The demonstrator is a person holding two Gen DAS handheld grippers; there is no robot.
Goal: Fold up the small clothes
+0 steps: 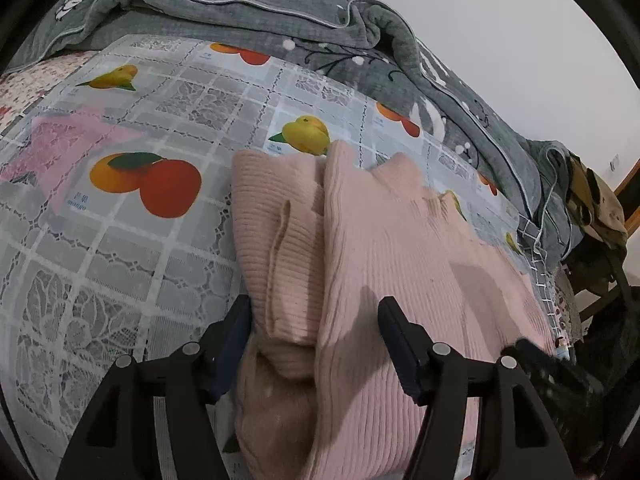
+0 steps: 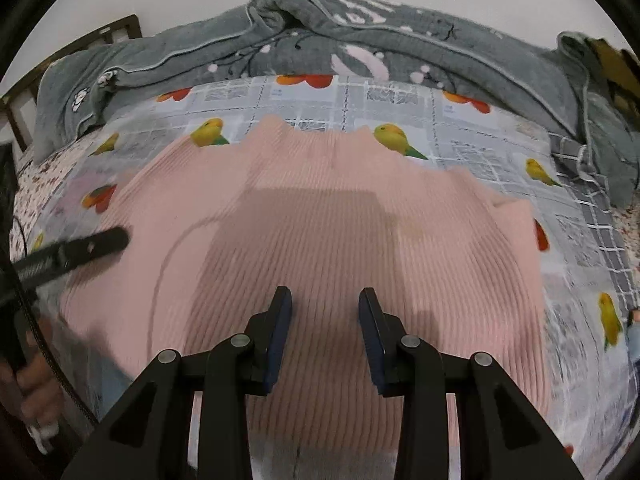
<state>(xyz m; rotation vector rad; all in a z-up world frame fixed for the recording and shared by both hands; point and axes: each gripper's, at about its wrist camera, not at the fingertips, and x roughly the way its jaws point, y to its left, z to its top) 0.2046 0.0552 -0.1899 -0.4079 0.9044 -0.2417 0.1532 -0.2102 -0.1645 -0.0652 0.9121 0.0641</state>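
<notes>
A pink ribbed knit sweater [image 2: 328, 224] lies spread on a fruit-print cover [image 2: 472, 148] on a bed. In the left wrist view the sweater [image 1: 400, 248] has a folded sleeve or side part [image 1: 276, 240] lying along its left edge. My left gripper [image 1: 316, 312] is open, its jaws straddling that folded part just above the fabric. My right gripper [image 2: 325, 304] is open and empty, low over the middle of the sweater. The left gripper shows blurred at the left of the right wrist view [image 2: 80, 248].
A rumpled grey quilt [image 1: 248, 16] lies along the far side of the bed, also in the right wrist view [image 2: 360, 36]. A pink cloth [image 1: 68, 144] shows under the cover at left. A chair with a camouflage garment [image 1: 596, 208] stands at right.
</notes>
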